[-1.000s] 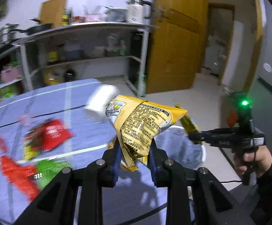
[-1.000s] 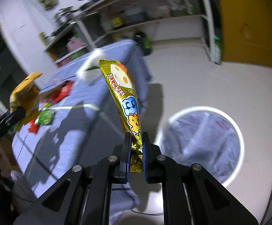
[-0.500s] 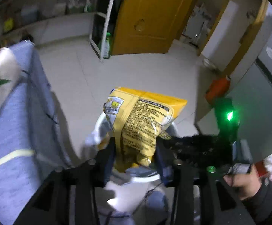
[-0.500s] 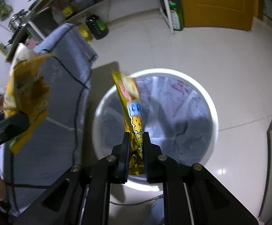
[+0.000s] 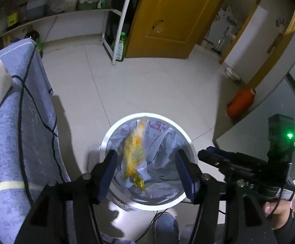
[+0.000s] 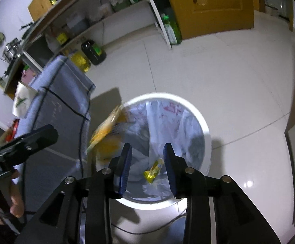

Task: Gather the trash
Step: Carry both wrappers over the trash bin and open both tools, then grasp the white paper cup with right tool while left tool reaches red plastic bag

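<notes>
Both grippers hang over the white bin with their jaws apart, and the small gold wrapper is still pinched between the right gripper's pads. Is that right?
Not quite. The right gripper holds nothing: its jaws are opening and the small gold wrapper lies down inside the white bin, as the right wrist view shows. Both grippers do hang over the bin with jaws apart.

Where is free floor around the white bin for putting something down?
Bare tile lies between the bin and the yellow door, and right of the bin in the right wrist view. The side by the blue-covered table is tight.
</notes>
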Demonstrator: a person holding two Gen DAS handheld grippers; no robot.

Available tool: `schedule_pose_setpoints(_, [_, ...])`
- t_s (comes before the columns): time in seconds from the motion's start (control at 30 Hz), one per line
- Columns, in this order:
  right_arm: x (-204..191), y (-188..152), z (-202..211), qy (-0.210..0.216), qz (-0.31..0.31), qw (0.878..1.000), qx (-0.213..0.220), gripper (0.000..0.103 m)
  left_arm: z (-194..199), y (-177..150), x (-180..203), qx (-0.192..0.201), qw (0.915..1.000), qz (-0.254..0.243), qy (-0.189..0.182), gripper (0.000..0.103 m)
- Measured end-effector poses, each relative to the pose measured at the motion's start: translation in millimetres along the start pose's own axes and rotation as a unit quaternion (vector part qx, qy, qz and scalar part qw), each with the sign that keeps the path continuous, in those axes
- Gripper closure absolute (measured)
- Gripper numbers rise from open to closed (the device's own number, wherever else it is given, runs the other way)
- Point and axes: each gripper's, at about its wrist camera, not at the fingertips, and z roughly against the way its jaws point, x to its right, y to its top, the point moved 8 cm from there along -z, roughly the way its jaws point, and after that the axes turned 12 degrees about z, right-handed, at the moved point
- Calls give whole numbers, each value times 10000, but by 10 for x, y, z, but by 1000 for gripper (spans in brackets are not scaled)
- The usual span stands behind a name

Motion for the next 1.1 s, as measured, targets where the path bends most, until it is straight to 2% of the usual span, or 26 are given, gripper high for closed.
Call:
schedule_pose_setpoints(0.13, [-160, 67, 268, 102, 185, 9992, 332, 68, 230, 7, 52, 267, 9995, -67, -133, 42])
schedule_pose_setpoints(0.27, [-428, 167, 567, 354, 408, 9958, 738, 53, 559, -17, 108, 619, 9976, -175, -248, 42])
schedule_pose_setpoints(0.37, [-688, 184, 722, 521, 670, 9926, 872, 52, 850, -76, 77, 921, 9951, -282, -221, 42])
schedule_pose_setpoints(0.5, [-1053, 192, 880, 699, 1001, 9879, 951, 52, 1239, -145, -109, 1291, 9912, -218, -168, 42])
schedule_pose_setpoints(0.67, [-1474, 218, 924, 1055, 1229, 9826, 908, 52, 1701, -196, -535, 1818, 9832, -5, 167, 42])
schedule_pose_setpoints(0.87, [-1913, 321, 780, 1270, 1409, 9786, 792, 52, 2232, -295, -1295, 2410, 9655, 504, 851, 42])
schedule_pose_setpoints(1.0, [-2156, 409, 606, 1389, 1415, 9777, 688, 52, 2511, -366, -1835, 2707, 9483, 957, 1354, 42])
schedule_pose_setpoints(1.1, [-2339, 504, 480, 1454, 1391, 9777, 598, 52, 2657, -419, -2157, 2868, 9351, 1268, 1648, 36])
